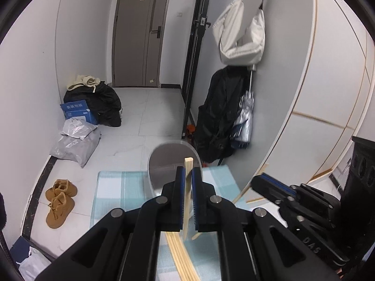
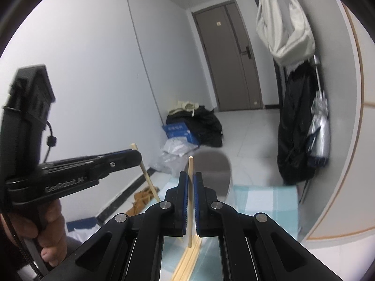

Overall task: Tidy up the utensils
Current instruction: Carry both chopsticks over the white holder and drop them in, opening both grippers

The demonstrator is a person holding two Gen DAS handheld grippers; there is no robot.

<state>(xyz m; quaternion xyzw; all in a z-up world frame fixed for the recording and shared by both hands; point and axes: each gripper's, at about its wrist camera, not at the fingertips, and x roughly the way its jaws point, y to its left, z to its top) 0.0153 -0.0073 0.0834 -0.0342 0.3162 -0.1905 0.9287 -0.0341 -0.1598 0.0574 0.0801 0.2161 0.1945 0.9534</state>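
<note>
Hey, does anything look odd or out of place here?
Not on the table. Each claw, left and right, grips one upright chopstick. Oddest is the floor: clothes heaped by the door, tan shoes lying loose.

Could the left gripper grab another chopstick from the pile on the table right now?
Probably not. The left gripper is shut on a chopstick already, so it has no room for another. The chopstick pile lies bare below it, so the way down looks free.

Steel cup stands directly ahead; checked cloth beside lies open.
</note>
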